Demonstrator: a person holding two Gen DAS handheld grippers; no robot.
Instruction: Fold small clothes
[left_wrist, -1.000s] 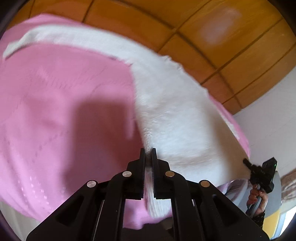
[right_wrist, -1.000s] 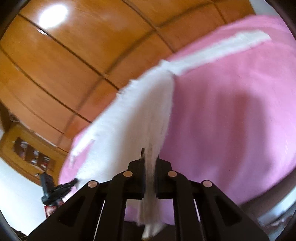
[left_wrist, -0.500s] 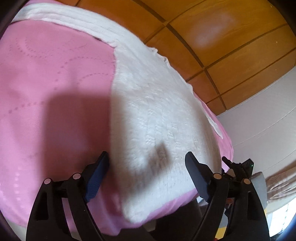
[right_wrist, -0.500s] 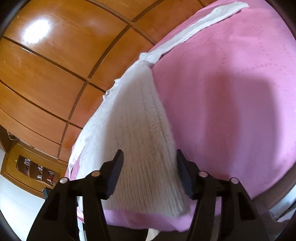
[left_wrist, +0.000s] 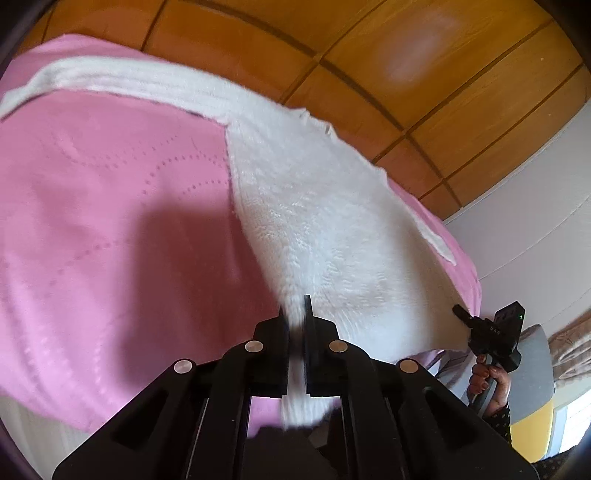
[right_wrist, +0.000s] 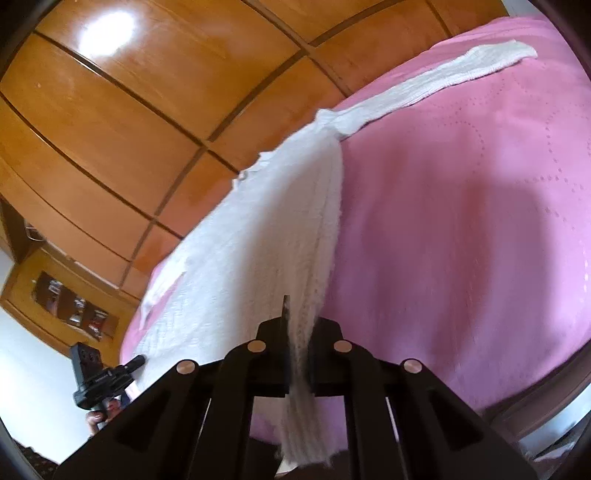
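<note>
Left wrist view: your white knit garment (left_wrist: 317, 221) lies across the pink bed cover (left_wrist: 110, 221), one sleeve stretched to the far left. Your left claw (left_wrist: 295, 314), angled downward, has just closed and pinches its near hem.

Right wrist view: your right claw (right_wrist: 297, 321), also just closed, pinches the garment's (right_wrist: 258, 240) other hem corner; open pink cover (right_wrist: 461, 221) lies rightward.
</note>
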